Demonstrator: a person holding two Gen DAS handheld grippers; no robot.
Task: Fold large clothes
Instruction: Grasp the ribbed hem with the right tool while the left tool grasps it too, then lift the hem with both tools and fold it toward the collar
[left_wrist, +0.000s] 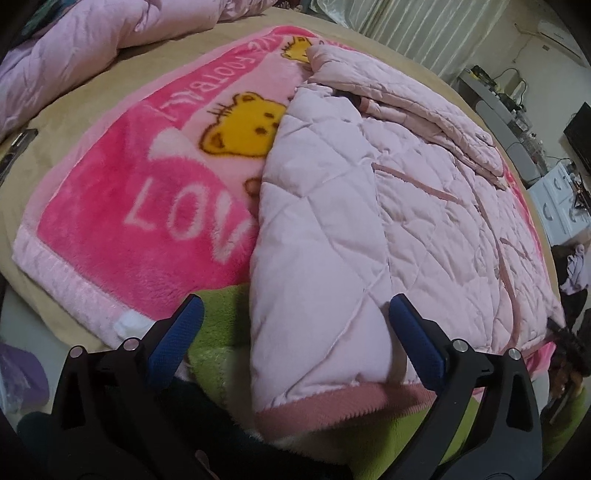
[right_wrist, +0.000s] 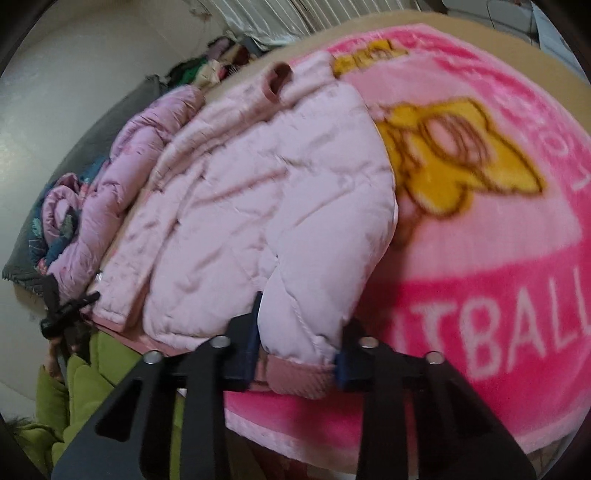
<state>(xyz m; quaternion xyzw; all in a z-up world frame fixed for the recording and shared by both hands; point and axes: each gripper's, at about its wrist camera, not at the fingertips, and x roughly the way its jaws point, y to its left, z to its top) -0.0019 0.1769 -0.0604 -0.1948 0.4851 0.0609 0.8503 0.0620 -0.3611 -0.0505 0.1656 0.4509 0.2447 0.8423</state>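
A pale pink quilted jacket lies spread on a bright pink cartoon blanket on the bed. One side is folded over, showing the smooth lining. My left gripper is open over the jacket's near hem, with a blue pad on each side of the folded panel; its left pad hangs over green fleece. In the right wrist view the jacket runs away from me. My right gripper is shut on the jacket's near end, just above its darker pink ribbed band.
A bunched pink comforter lies at the bed's far side, also in the right wrist view. Green fleece sits at the near edge. A white cabinet and a desk stand beyond the bed. A clothes pile lies far off.
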